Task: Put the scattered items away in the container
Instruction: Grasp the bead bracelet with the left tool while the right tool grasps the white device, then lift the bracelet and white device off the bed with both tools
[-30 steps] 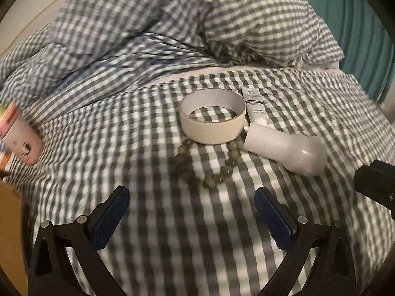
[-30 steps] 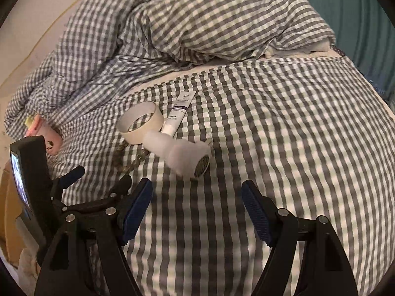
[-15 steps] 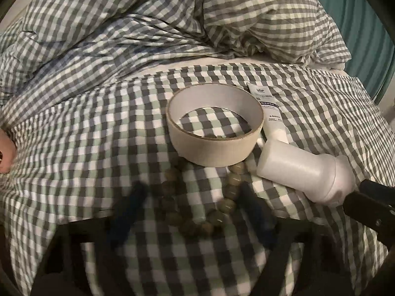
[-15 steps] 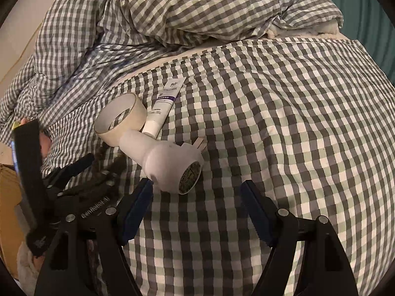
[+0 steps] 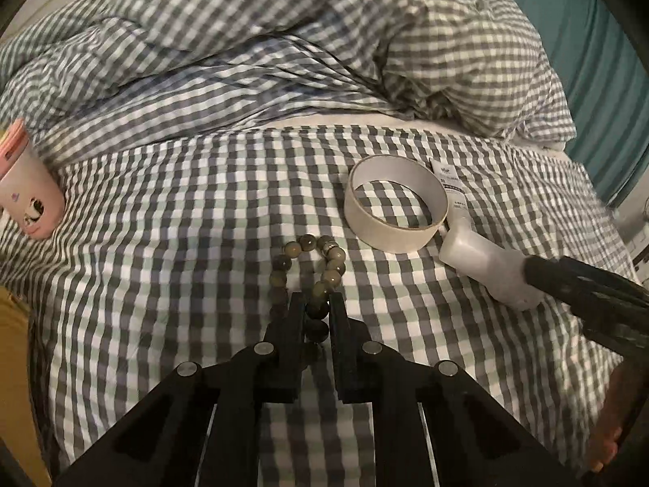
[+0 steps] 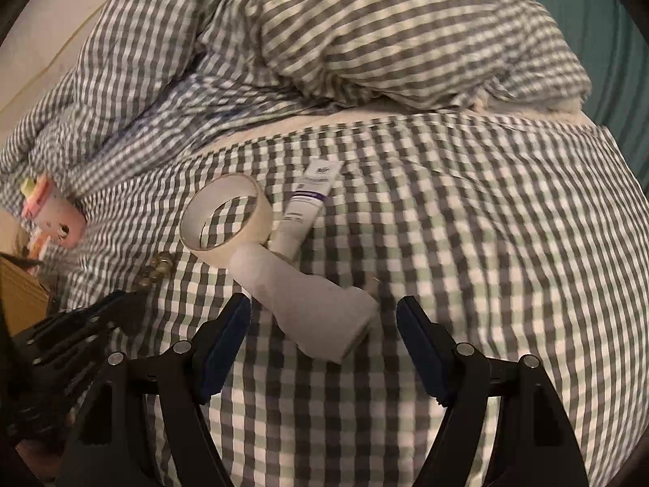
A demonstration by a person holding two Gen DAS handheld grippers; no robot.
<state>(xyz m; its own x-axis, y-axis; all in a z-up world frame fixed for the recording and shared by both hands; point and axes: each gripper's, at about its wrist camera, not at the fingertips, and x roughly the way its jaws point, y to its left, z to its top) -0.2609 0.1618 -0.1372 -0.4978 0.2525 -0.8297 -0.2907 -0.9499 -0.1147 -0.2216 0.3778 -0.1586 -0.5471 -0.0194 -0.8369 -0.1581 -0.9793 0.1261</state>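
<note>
A bead bracelet (image 5: 320, 268) of olive-brown beads lies on the checked bedsheet (image 5: 182, 243). My left gripper (image 5: 316, 304) is shut on the bracelet's near beads. A roll of beige tape (image 5: 395, 203) lies beyond it, also in the right wrist view (image 6: 227, 219). A white cream tube (image 6: 306, 207) lies beside the tape. A small white hair dryer (image 6: 308, 304) lies in front of both. My right gripper (image 6: 324, 320) is open, with its jaws on either side of the dryer's wide end. The right gripper shows as a dark blur at the dryer in the left wrist view (image 5: 568, 280).
A pink and white cup-like thing (image 5: 28, 203) lies at the far left by the rumpled checked duvet (image 5: 284, 32). A cardboard box edge (image 6: 20, 296) shows at the left. A teal wall (image 5: 588, 61) stands at the right.
My left gripper has moved forward and closed on the bracelet, dragging it away from the tape. My right gripper has moved in around the hair dryer.
</note>
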